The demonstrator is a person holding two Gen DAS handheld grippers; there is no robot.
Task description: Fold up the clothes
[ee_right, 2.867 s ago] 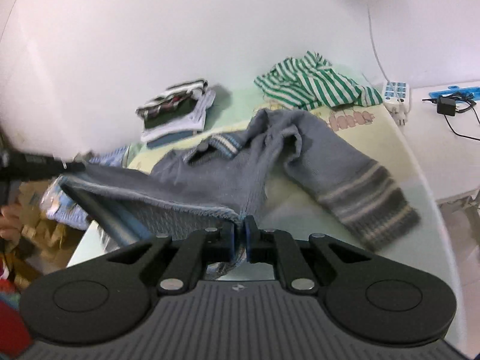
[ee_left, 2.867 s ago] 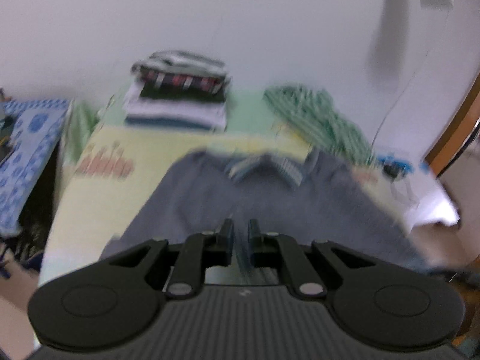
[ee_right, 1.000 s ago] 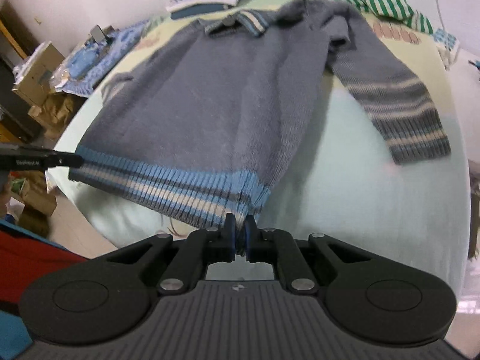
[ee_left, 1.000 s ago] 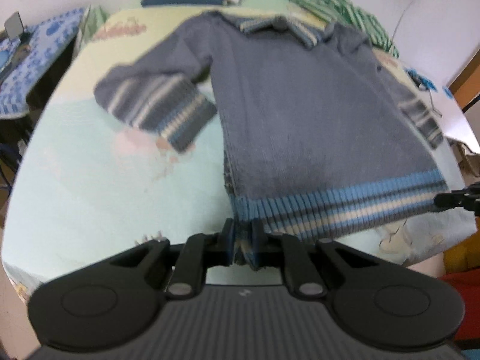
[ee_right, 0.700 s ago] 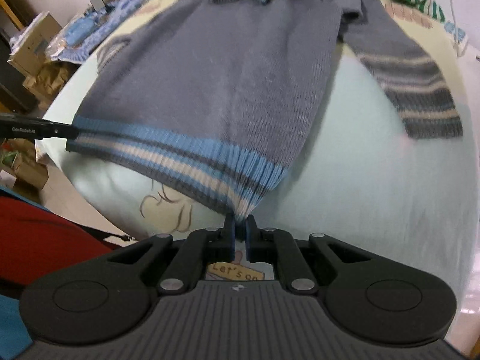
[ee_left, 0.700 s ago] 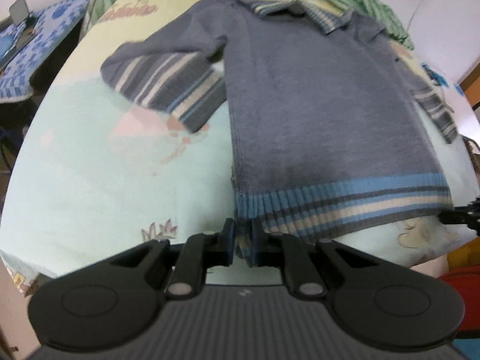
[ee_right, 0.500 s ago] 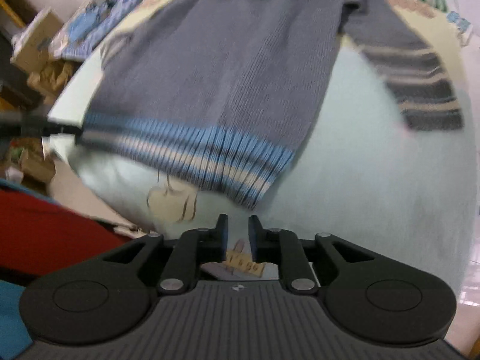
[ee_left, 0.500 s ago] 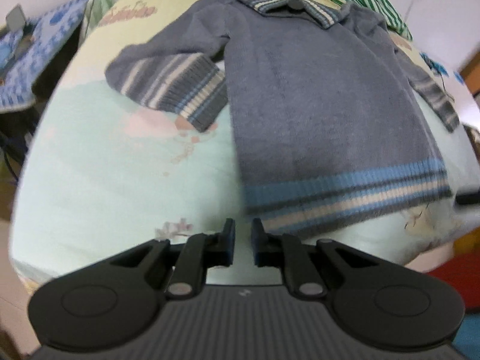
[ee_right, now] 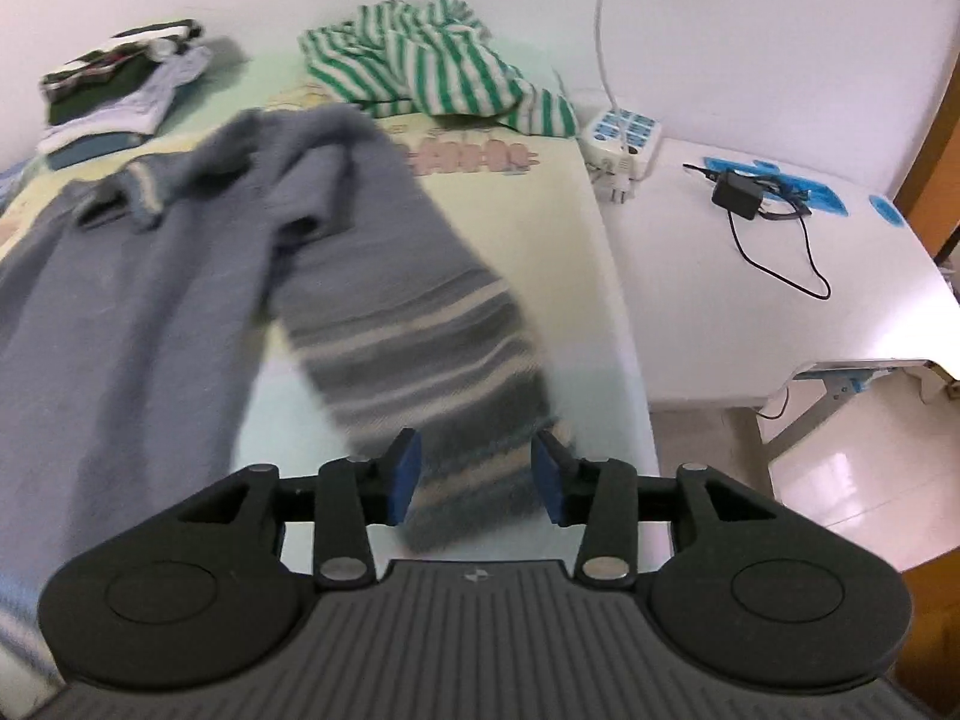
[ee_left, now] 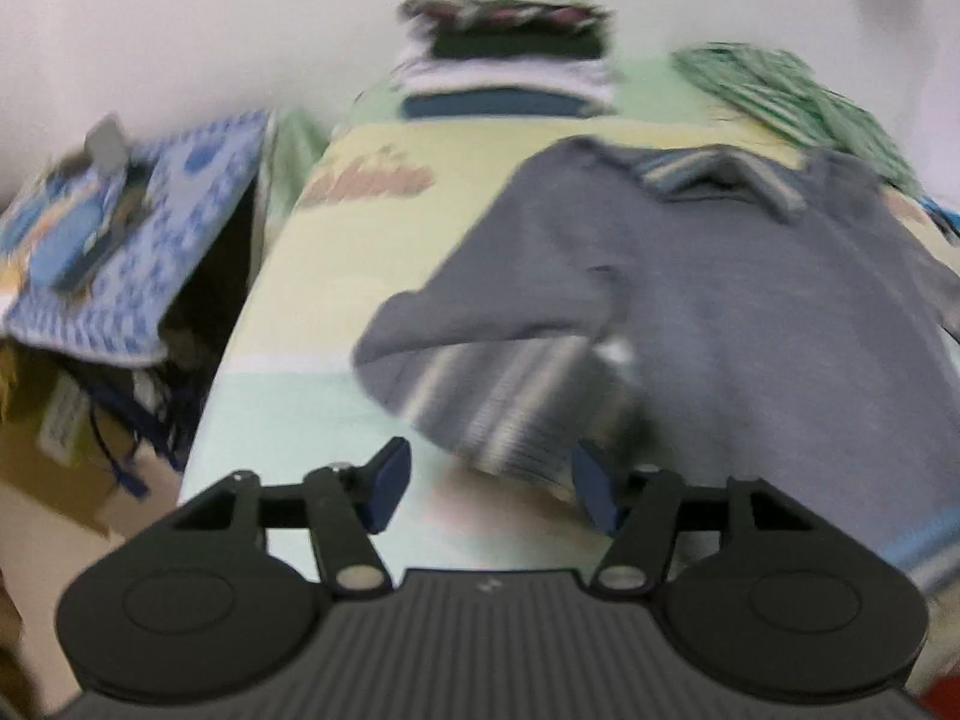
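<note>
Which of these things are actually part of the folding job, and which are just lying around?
Part of the job:
grey sweater
striped sleeve
left tongs, opening
right tongs, opening

Lying about:
power strip
black charger
green striped garment
folded stack

Lighting: soft, even, diffuse indoor light; source not identifiable. Shadows faint. Glare: pale reflections on the glossy cream floor tiles (ee_right: pixel 840 468). Blur: heavy motion smear across the left wrist view; grey knitted sweater with striped cuffs (ee_left: pixel 750 312) streaked in both. Distortion: strong fisheye bending, dark vignetted corners.
</note>
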